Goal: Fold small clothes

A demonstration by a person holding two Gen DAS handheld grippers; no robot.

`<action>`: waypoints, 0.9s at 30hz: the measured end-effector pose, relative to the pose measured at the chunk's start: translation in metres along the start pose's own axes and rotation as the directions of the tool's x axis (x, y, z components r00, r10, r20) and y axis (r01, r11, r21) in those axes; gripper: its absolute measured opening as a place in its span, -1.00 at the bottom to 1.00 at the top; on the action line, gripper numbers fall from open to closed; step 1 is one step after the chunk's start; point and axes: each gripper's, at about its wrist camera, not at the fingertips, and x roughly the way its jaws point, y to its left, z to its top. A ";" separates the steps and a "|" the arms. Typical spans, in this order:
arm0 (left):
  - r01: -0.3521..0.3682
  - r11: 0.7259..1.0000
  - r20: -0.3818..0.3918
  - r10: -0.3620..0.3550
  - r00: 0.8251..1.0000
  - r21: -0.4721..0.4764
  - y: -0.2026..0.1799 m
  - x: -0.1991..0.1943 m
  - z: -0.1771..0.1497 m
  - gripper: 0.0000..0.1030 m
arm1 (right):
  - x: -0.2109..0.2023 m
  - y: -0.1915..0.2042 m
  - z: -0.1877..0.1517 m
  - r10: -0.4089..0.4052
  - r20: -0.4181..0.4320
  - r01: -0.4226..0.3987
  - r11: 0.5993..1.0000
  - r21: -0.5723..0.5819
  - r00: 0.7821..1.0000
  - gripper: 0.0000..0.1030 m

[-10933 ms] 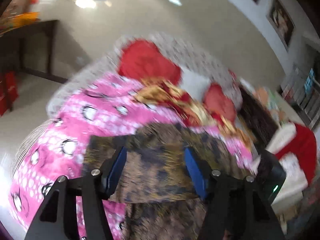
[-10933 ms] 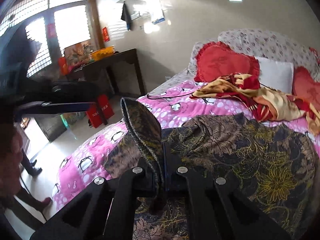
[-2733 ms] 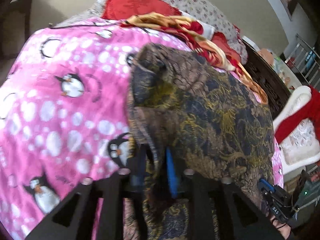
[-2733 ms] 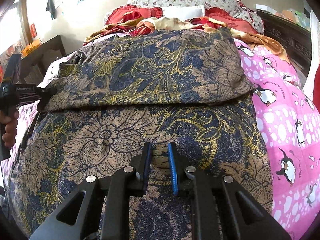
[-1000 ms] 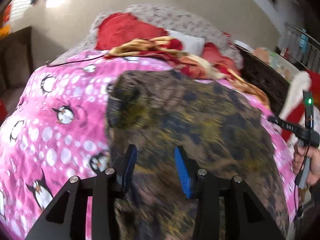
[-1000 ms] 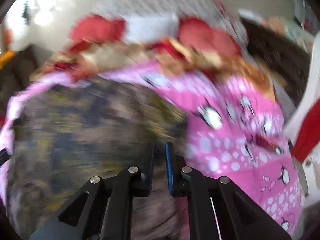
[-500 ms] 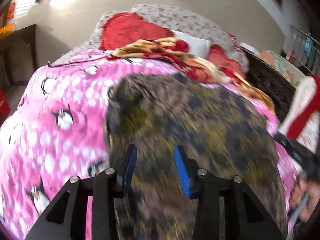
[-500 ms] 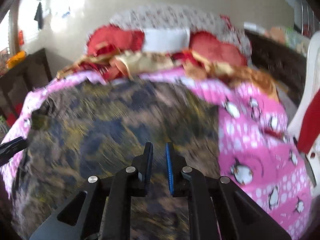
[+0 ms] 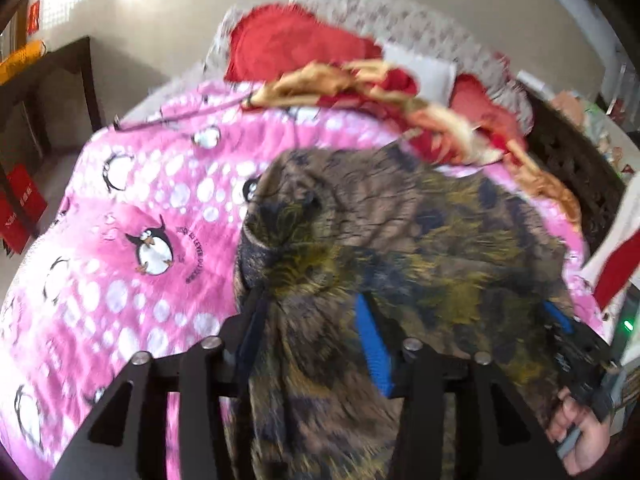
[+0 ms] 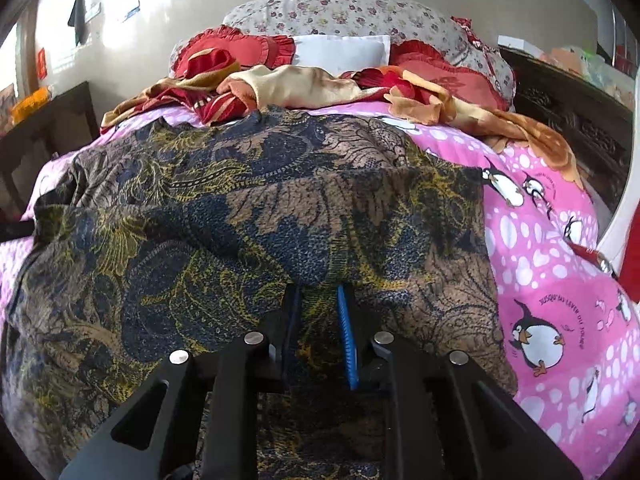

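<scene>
Presently: patterned garment (image 10: 248,208) lay folded on pink penguin blanket (image 10: 552,280), long axis crosswise. Left gripper (image 9: 312,336) spread at left edge, fabric between fingers; right gripper (image 10: 318,320) narrowly parted at near hem, equally close.

Black claw (image 10: 318,320), blue pads (image 10: 347,344), silver screws

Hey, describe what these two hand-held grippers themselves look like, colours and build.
Both look alike. The left hand-held gripper and right hand-held gripper have matte black angular frames with triangular cut-outs, round silver bolt heads, and two fingers lined with bright blue ridged pads. In the left view, a bare hand grips the right one's handle beside a green indicator light.
</scene>
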 end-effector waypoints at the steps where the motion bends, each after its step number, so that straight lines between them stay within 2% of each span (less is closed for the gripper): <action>1: 0.023 1.000 0.017 -0.024 1.000 0.011 -0.004 -0.010 -0.006 0.06 | -0.005 0.002 0.006 -0.027 -0.006 0.027 1.000 -0.012 1.000 -0.49; 3: 0.067 0.996 0.033 -0.069 0.997 0.060 -0.017 -0.023 -0.021 0.24 | -0.021 0.007 0.009 -0.039 0.013 0.040 0.999 -0.037 0.999 -0.49; 5: 0.088 0.991 -0.012 -0.087 0.996 0.101 -0.031 -0.013 -0.030 0.26 | -0.039 0.011 0.006 -0.020 0.032 0.021 0.999 -0.047 0.999 -0.46; 6: 0.100 0.989 -0.070 -0.093 0.993 0.108 -0.035 0.000 -0.039 0.26 | -0.043 0.012 0.000 -0.003 0.014 0.003 0.999 -0.038 1.000 -0.37; 7: 0.099 0.990 -0.154 -0.083 0.985 0.098 -0.036 0.018 -0.048 0.26 | -0.042 0.012 -0.005 0.013 -0.012 -0.013 1.000 -0.025 1.000 -0.35; 8: 0.090 0.991 -0.198 -0.069 0.978 0.098 -0.037 0.030 -0.050 0.25 | -0.038 0.011 -0.010 0.022 -0.042 -0.023 1.000 -0.014 0.999 -0.35; 10: 0.083 0.983 -0.159 -0.057 0.986 0.162 -0.043 0.032 -0.059 0.38 | -0.021 0.008 -0.026 0.013 -0.119 -0.015 1.000 -0.013 0.993 -0.33; 11: 0.089 0.978 -0.169 -0.057 0.984 0.186 -0.047 0.031 -0.061 0.46 | -0.019 0.005 -0.033 0.032 -0.094 -0.033 0.999 -0.004 0.995 -0.30; 13: 0.077 0.975 -0.169 -0.041 0.985 0.210 -0.052 0.028 -0.060 0.47 | -0.019 0.002 -0.036 0.052 -0.080 -0.051 0.999 0.012 0.995 -0.30; 17: 0.089 0.984 -0.144 -0.066 0.987 0.156 -0.043 0.013 -0.053 0.46 | -0.019 0.004 -0.036 0.047 -0.081 -0.046 0.999 0.003 0.996 -0.27; 19: 0.092 0.985 -0.106 -0.076 0.991 0.147 -0.035 0.003 -0.049 0.47 | -0.021 0.004 -0.034 0.056 -0.086 -0.055 0.998 0.006 0.995 -0.27; 22: 0.077 0.986 -0.081 -0.066 0.995 0.149 -0.023 -0.017 -0.045 0.47 | -0.043 0.003 -0.030 0.031 -0.111 -0.030 1.000 0.009 0.993 -0.27; 26: 0.038 0.985 -0.090 -0.023 0.996 0.168 -0.014 -0.034 -0.048 0.50 | -0.089 0.001 -0.040 0.084 -0.125 -0.091 0.995 -0.048 0.989 -0.24; 27: 0.055 0.986 -0.100 -0.040 0.994 0.159 -0.009 -0.040 -0.049 0.50 | -0.102 -0.001 -0.044 0.090 -0.136 -0.100 0.993 -0.065 0.987 -0.18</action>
